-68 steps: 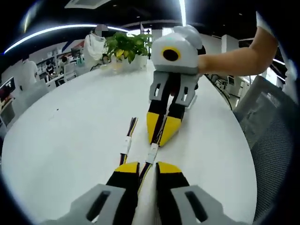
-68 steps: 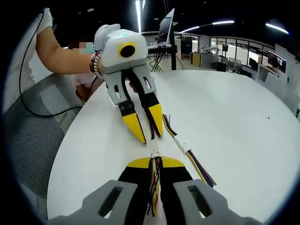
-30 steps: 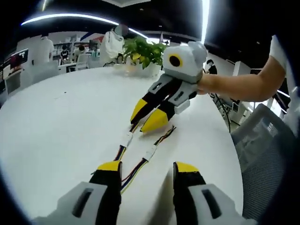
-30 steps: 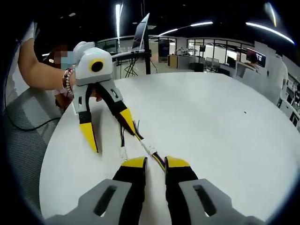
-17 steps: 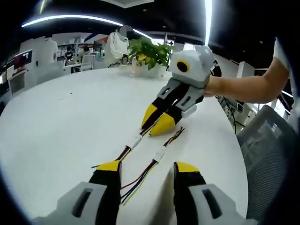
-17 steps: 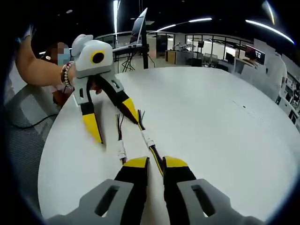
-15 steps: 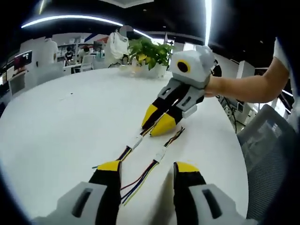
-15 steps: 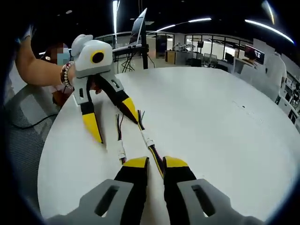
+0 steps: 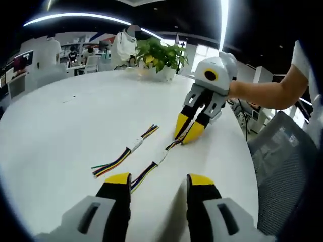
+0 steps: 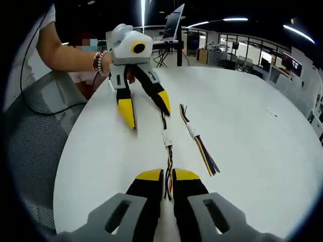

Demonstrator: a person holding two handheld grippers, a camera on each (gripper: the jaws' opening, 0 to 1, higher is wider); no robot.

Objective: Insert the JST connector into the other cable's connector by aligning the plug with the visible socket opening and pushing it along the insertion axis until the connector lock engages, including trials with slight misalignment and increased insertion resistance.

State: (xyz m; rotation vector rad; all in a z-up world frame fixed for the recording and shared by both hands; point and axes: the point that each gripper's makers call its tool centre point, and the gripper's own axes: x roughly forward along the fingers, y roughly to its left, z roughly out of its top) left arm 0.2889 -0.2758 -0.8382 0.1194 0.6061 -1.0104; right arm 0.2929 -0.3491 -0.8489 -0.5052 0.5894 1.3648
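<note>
The right gripper (image 10: 167,175) pinches one wire cable (image 10: 168,166) that runs straight to the wide-open left gripper (image 10: 146,112), while the other cable (image 10: 198,138) lies just beside it, near the tabletop (image 10: 252,126) edge.

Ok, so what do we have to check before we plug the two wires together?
1. Right hand-held gripper has a cable: ok, it is shut on the held cable.
2. Left hand-held gripper has the other one: not ok, it is open and the loose cable lies free on the table.
3. Connectors lined up end to end: not ok, the two cables lie side by side, apart.
4. Which end is plug and which is socket: cannot tell, too small.
5. Nothing lying across the cables: ok.
</note>
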